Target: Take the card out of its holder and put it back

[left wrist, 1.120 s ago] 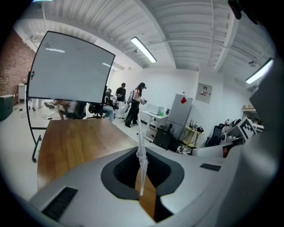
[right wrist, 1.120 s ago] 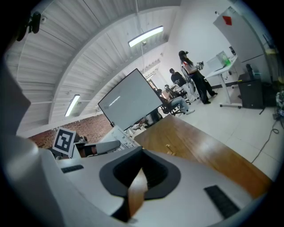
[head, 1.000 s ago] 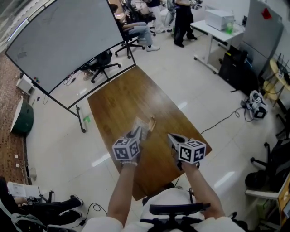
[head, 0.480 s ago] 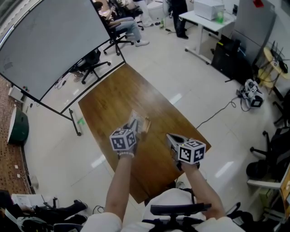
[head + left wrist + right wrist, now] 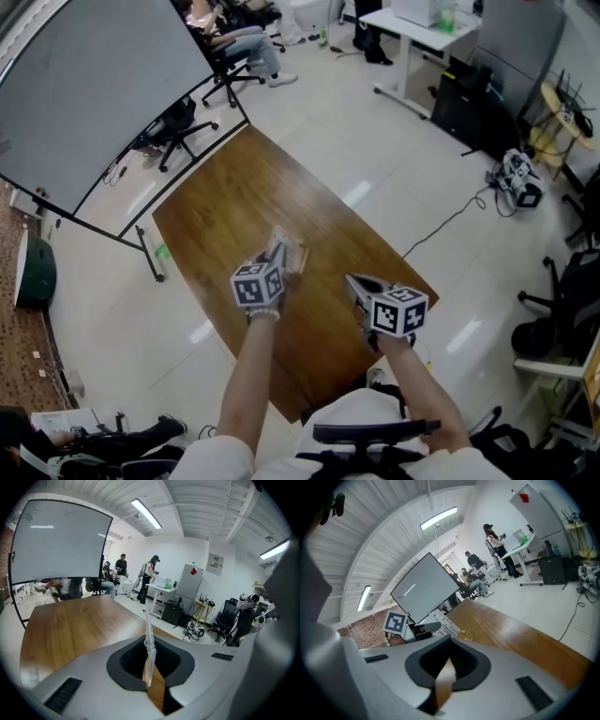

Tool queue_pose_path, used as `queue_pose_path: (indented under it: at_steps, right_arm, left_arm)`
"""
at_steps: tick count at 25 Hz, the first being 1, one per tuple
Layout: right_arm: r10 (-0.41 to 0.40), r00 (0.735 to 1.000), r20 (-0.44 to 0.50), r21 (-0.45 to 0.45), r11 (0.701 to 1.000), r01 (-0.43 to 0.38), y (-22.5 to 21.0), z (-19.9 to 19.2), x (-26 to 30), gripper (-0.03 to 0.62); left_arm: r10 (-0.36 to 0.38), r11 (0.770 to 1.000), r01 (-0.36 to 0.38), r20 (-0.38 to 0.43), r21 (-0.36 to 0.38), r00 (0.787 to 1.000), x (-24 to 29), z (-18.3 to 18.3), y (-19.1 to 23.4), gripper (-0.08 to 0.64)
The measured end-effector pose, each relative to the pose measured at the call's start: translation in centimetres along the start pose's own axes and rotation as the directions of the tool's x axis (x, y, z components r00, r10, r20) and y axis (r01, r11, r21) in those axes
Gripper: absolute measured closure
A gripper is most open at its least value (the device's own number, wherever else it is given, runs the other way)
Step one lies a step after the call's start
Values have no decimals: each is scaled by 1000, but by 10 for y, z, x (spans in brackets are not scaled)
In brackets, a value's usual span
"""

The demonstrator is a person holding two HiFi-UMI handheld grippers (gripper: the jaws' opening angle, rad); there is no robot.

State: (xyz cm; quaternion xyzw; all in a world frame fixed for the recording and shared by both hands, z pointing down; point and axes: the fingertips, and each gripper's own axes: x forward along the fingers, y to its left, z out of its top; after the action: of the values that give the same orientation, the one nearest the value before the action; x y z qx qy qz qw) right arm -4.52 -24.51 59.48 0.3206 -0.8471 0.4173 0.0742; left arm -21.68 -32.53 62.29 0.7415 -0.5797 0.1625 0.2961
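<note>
nearest us, the right gripper (image 5: 354, 281) hangs just right of the left gripper (image 5: 279, 255), fingers clenched on nothing. the left fingers grasp the clear card holder (image 5: 148, 632) edge-on, with the tabletop (image 5: 216, 206) beneath the left gripper. we cannot tell whether the card is inside, so it may be about to come out or already back in.

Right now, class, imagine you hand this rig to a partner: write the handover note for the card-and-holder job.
Left gripper: tongs shut on the clear holder, held edge-on over the wooden table.
Right gripper: tongs close together on nothing, beside the left, apart from the holder.
Card: a tan edge shows by the holder in the head view; in or out, I cannot tell.
Done: holder lifted. Left: probably draw the card out with the right tongs, then slide it back.
</note>
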Motion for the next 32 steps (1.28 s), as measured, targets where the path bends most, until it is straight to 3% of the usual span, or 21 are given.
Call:
queue_pose_path:
  at_steps: [32]
  right_arm:
    - [-22, 1000, -2, 32, 999, 22, -14, 2, 8, 592]
  left_arm:
    - [-13, 1000, 14, -44, 22, 999, 24, -18, 9, 546]
